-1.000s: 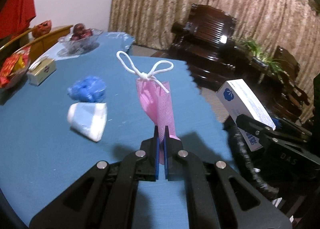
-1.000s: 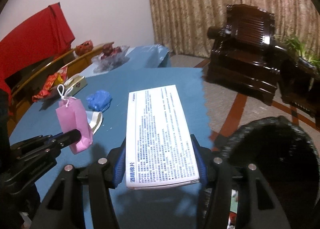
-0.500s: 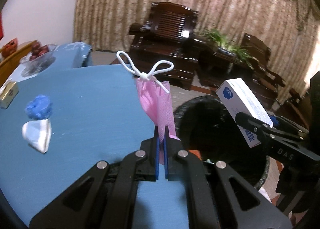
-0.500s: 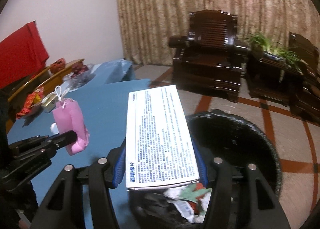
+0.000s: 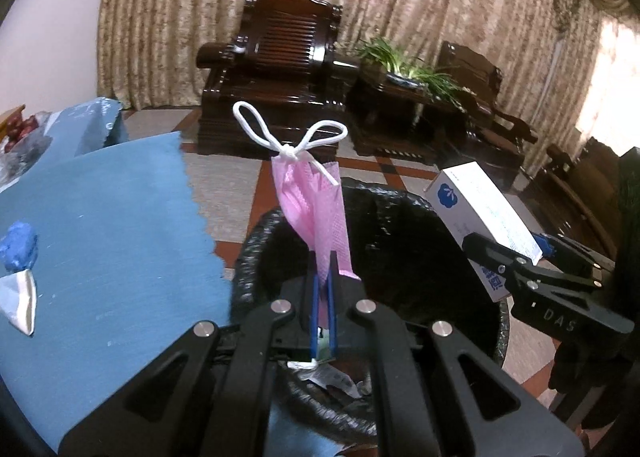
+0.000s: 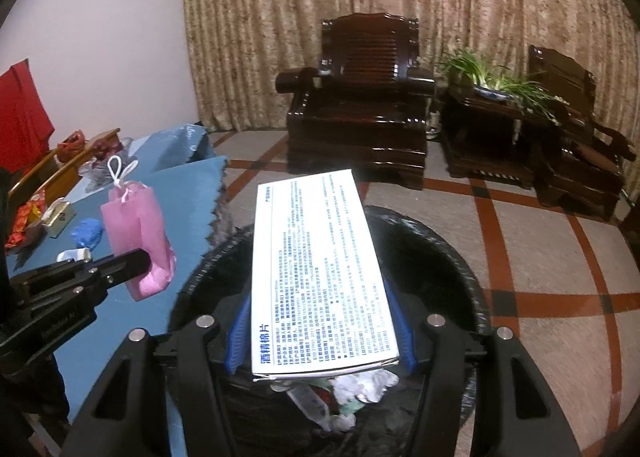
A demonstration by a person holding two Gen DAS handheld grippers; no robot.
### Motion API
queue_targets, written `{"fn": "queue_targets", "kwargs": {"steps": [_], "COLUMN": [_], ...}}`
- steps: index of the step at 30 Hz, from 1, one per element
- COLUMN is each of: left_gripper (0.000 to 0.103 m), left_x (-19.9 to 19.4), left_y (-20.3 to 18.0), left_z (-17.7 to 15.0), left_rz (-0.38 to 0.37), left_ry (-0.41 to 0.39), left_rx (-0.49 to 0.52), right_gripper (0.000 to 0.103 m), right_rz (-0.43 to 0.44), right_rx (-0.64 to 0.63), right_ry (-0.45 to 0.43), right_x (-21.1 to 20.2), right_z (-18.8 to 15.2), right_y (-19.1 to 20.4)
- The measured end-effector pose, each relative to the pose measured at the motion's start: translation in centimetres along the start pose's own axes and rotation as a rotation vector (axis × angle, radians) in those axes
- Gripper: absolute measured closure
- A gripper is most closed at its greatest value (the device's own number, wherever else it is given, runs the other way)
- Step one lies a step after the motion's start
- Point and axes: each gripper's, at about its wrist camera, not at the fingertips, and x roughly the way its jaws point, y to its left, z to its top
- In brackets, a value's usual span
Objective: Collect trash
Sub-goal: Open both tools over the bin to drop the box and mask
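Note:
My left gripper [image 5: 322, 289] is shut on a folded pink face mask [image 5: 316, 213] with white ear loops, held over the near rim of a black-lined trash bin [image 5: 400, 217]. My right gripper [image 6: 322, 321] is shut on a white printed box [image 6: 320, 257], held flat above the same bin [image 6: 440, 257], which holds crumpled trash. The mask also shows in the right wrist view [image 6: 138, 233], just left of the bin. The box also shows in the left wrist view [image 5: 480, 229], over the bin's right side.
A table with a blue cloth [image 5: 100, 237] lies left of the bin, with a blue crumpled item [image 5: 18, 247] and a white cup [image 5: 20, 297] on it. Dark wooden armchairs [image 6: 360, 105] and a plant [image 6: 492, 77] stand behind, on a tiled floor.
Both grippers have swung right from above the table to above the trash bin, each still holding its item. The table now sits at the left.

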Motion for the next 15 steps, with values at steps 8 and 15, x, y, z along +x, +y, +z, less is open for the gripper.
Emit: {"fn": "queue_targets", "kwargs": {"steps": [8,15], "left_gripper": [0.092,0.038], "left_x": [2.6,2.3], "left_y": [-1.5,-0.8], "left_z": [-0.4,-0.8], "left_rz": [-0.034,-0.027], "left_ry": [0.045,0.045], "left_rx": [0.026,0.009], "right_gripper": [0.046,0.026], "right_rz": [-0.045,-0.089], "right_rx": [0.030,0.034], "right_ry": [0.025,0.035], "right_x": [0.4,0.7], "right_z": [-0.9,-1.5], "right_y": [-1.9,-2.3]}}
